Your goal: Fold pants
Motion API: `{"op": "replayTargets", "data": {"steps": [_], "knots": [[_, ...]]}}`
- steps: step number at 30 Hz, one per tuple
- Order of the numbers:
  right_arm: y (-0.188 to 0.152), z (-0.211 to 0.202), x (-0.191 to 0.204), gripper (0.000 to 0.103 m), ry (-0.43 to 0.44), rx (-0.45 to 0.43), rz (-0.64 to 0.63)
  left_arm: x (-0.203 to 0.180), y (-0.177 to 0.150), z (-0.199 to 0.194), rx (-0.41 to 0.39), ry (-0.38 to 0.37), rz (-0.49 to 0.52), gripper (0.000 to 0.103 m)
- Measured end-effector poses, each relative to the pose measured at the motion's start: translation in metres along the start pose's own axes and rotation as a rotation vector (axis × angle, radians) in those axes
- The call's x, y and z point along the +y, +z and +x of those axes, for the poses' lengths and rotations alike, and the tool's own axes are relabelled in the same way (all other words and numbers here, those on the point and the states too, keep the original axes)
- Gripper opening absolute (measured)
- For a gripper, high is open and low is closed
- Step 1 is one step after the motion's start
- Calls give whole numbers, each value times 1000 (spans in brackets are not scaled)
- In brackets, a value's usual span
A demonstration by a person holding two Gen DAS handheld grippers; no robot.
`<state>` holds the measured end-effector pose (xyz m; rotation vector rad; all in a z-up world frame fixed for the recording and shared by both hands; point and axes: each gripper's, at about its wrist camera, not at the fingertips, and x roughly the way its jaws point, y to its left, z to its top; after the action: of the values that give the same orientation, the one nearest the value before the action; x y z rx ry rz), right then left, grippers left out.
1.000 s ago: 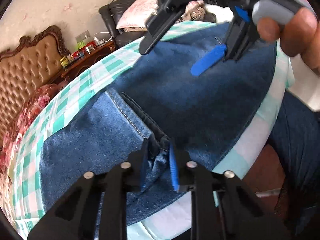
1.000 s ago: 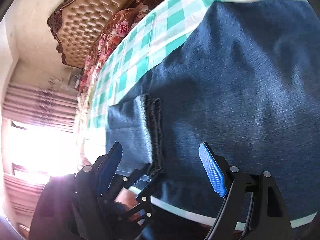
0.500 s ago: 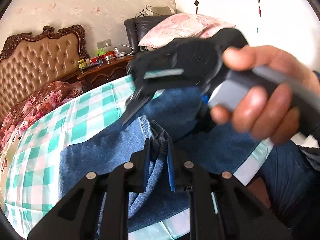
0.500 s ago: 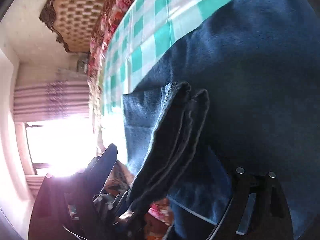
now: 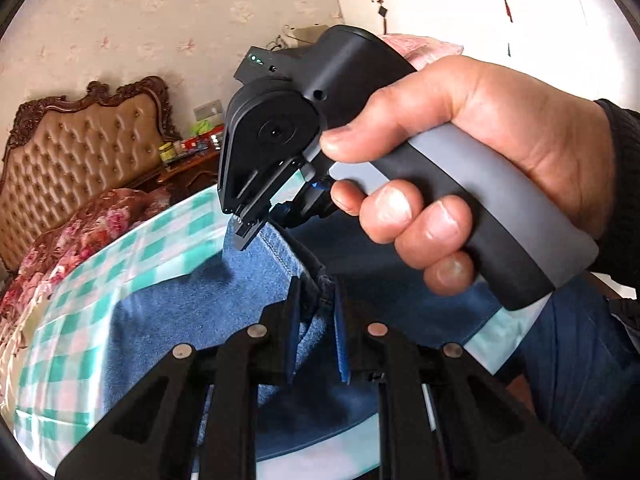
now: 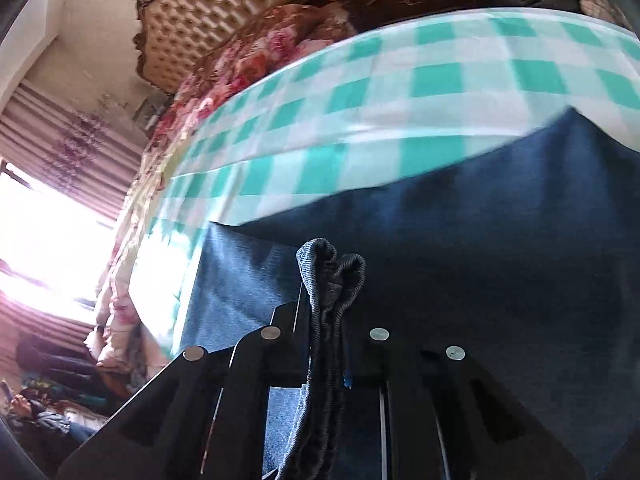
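Note:
Blue denim pants (image 5: pixel 168 320) lie on a green-and-white checked cloth (image 5: pixel 132 248). My left gripper (image 5: pixel 316 312) is shut on the pants' hem edge, lifted a little off the cloth. In the left wrist view my right gripper (image 5: pixel 264 220), held in a hand, is shut on the same hem edge just beyond. In the right wrist view the right gripper (image 6: pixel 328 320) pinches a doubled fold of hem (image 6: pixel 332 268) that stands up between the jaws, above the dark denim (image 6: pixel 500 260) spread below.
A tufted headboard (image 5: pixel 80 164) and a floral bedspread (image 5: pixel 80 236) lie at the far left. A wooden side table with jars (image 5: pixel 188 160) stands behind. A bright curtained window (image 6: pixel 48 240) is at the left. The person's leg (image 5: pixel 568 360) is at the right.
My right gripper has closed on the hem beside the left one, after hovering open over the pants. Both grippers have lifted the hem, and the views have tilted up.

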<state>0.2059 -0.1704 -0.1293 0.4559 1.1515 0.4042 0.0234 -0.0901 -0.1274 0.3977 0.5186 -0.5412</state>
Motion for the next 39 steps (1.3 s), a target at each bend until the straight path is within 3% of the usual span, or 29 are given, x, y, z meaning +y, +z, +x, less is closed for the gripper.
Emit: {"op": "replayTargets", "data": {"steps": [6, 11, 20, 22, 23, 24, 26, 27, 30, 32, 33, 34, 36, 37, 39], "knots": [[-3, 2, -28, 14, -29, -6, 21, -28, 1, 25, 28, -35, 28, 15], [-1, -10, -27, 14, 0, -41, 24, -30, 7, 20, 3, -34, 23, 15], [-4, 2, -49, 15, -19, -27, 81, -42, 2, 37, 45, -56, 51, 16], [-3, 1, -59, 34, -46, -50, 116, -44, -4, 48, 87, -78, 56, 21], [-2, -2, -62, 35, -59, -71, 123, -45, -6, 50, 91, -93, 50, 31], [0, -6, -65, 36, -73, -98, 126, -47, -8, 48, 89, -123, 36, 48], [6, -11, -69, 36, -124, -125, 120, -51, -8, 41, 66, -161, 30, 61], [7, -15, -70, 36, -167, -145, 121, -53, -8, 35, 54, -174, 22, 62], [6, -47, -64, 37, -313, -299, 97, -39, -9, 13, 18, -167, -80, 63], [-5, -67, -33, 47, -419, -399, -59, -10, -13, -9, -16, -122, -229, 63], [-12, -68, -20, 78, -450, -415, -115, 11, -19, -17, -24, -87, -309, 61], [-21, -67, -4, 95, -459, -422, -179, 38, -29, -26, -26, -10, -402, 56], [-43, -54, 23, 95, -407, -386, -295, 80, -50, -35, -13, 79, -545, 28], [-53, -45, 35, 95, -414, -371, -322, 103, -65, -37, 10, 115, -620, 23], [-63, -28, 44, 95, -437, -338, -319, 122, -78, -36, 53, 136, -663, 16]]}}
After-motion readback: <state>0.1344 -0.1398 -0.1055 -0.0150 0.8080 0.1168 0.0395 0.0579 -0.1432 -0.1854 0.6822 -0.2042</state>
